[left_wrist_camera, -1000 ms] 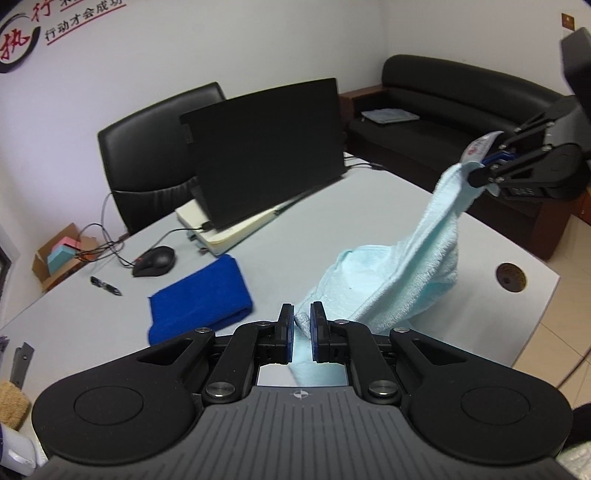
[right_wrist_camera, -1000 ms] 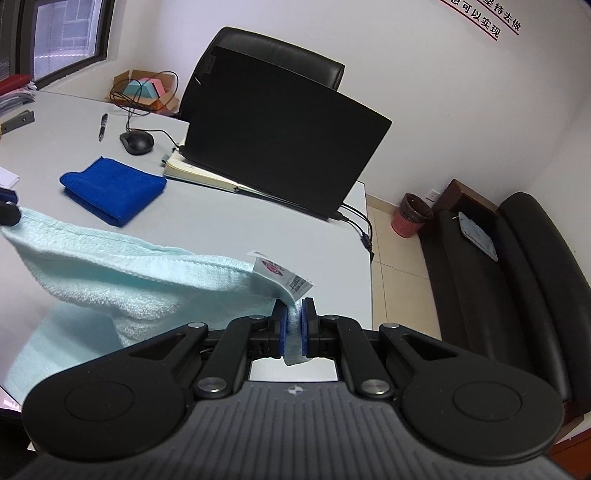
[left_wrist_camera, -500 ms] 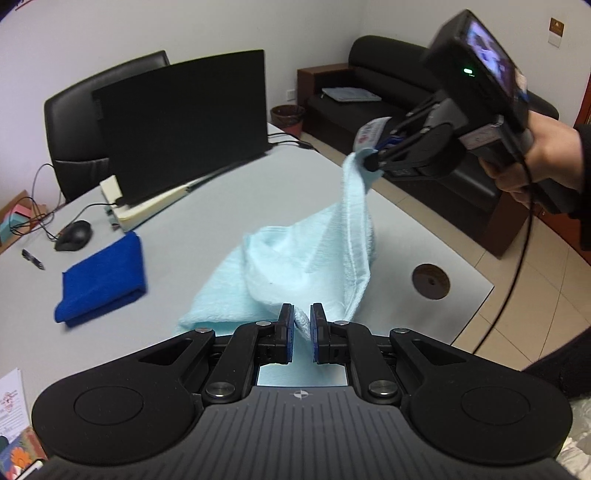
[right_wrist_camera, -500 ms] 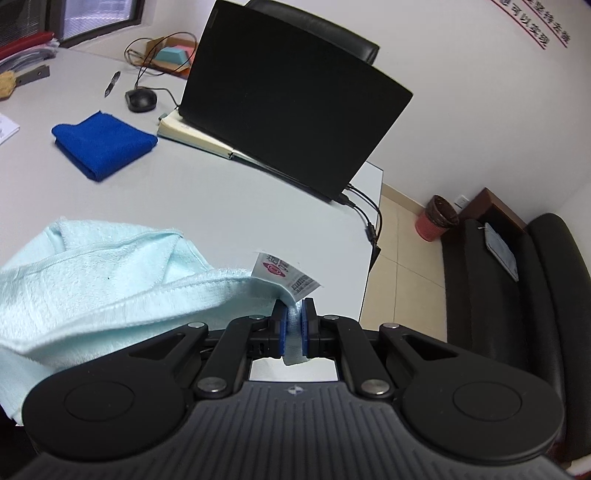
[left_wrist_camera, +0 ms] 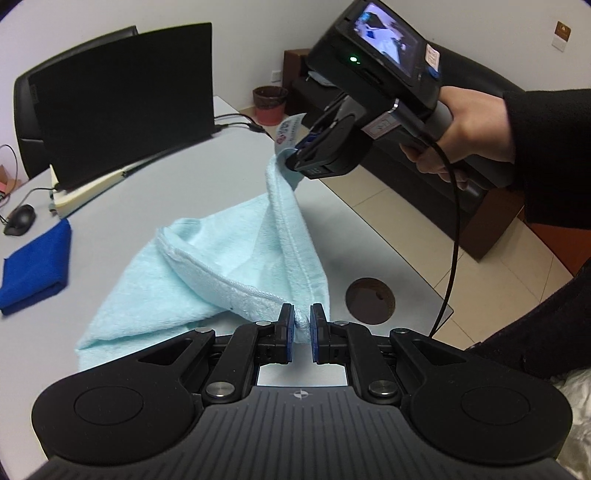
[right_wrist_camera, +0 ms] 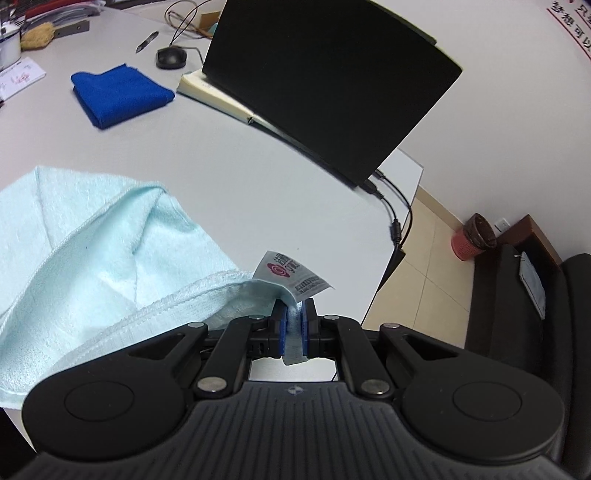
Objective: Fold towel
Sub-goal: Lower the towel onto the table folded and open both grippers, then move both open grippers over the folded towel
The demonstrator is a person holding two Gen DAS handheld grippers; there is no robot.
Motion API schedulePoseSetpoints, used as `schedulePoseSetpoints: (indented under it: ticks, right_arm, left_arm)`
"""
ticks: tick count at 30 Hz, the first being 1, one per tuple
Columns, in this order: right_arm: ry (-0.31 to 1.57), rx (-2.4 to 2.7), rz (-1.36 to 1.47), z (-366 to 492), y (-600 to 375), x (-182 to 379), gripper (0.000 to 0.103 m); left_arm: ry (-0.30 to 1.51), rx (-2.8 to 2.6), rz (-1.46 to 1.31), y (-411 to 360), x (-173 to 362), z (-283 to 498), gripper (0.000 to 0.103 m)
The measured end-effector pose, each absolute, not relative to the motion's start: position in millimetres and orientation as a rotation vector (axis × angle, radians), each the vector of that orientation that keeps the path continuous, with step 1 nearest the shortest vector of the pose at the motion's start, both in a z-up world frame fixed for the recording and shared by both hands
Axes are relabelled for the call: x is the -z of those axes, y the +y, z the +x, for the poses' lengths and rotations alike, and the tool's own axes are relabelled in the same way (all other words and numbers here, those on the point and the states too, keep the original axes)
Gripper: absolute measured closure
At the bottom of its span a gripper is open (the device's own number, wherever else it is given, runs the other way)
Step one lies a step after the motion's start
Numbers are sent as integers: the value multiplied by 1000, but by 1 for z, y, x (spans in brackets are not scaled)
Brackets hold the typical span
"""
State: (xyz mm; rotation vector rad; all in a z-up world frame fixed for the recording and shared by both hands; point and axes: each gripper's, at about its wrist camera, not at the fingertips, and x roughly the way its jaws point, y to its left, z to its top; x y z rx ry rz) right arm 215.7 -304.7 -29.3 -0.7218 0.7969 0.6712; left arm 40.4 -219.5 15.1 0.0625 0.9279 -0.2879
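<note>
Light blue towel (left_wrist_camera: 207,273): bulk heaped on grey table (left_wrist_camera: 207,177), in front of the black laptop (left_wrist_camera: 122,99); near edge cut off behind gripper bodies. Left gripper (left_wrist_camera: 302,325) clamped on one corner; right gripper (right_wrist_camera: 294,319) clamped on the corner bearing the label (right_wrist_camera: 291,275), raised off the table. Label print illegible.

A white care label (right_wrist_camera: 291,275) sewn to the towel's (right_wrist_camera: 92,258) corner is showing a red flower-like logo with rows of small print, too fine to read. Red Chinese characters (right_wrist_camera: 574,26) are running along the wall at two o'clock in the right wrist view (cut off, so I cannot read them). The right hand-held gripper (left_wrist_camera: 295,153) is carrying small stickers (left_wrist_camera: 430,55), illegible.
</note>
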Motion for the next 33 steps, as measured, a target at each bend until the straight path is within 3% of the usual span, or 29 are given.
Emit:
schedulePoseSetpoints:
  ticks: [5,9,11,20,33]
  right_arm:
    - [828,-714,-740,220,-308,45,93]
    - [841,-732,-735,216,-313,47,91]
    - [854,-743,-715,215,-316,46,77]
    - [908,-805,-584,206,-340,19,59]
    - [895,-845,-535,199,-349,-10,59]
  left_arm:
    - [960,246,48,-230,-3,46,92]
    - [962,203,27,-228,-3,49,73]
    - [957,188,15,-226,-4,50,73]
    - [936,101,-36,-197,-21,60,66]
    - [937,-21,3,-169,-24,102,64]
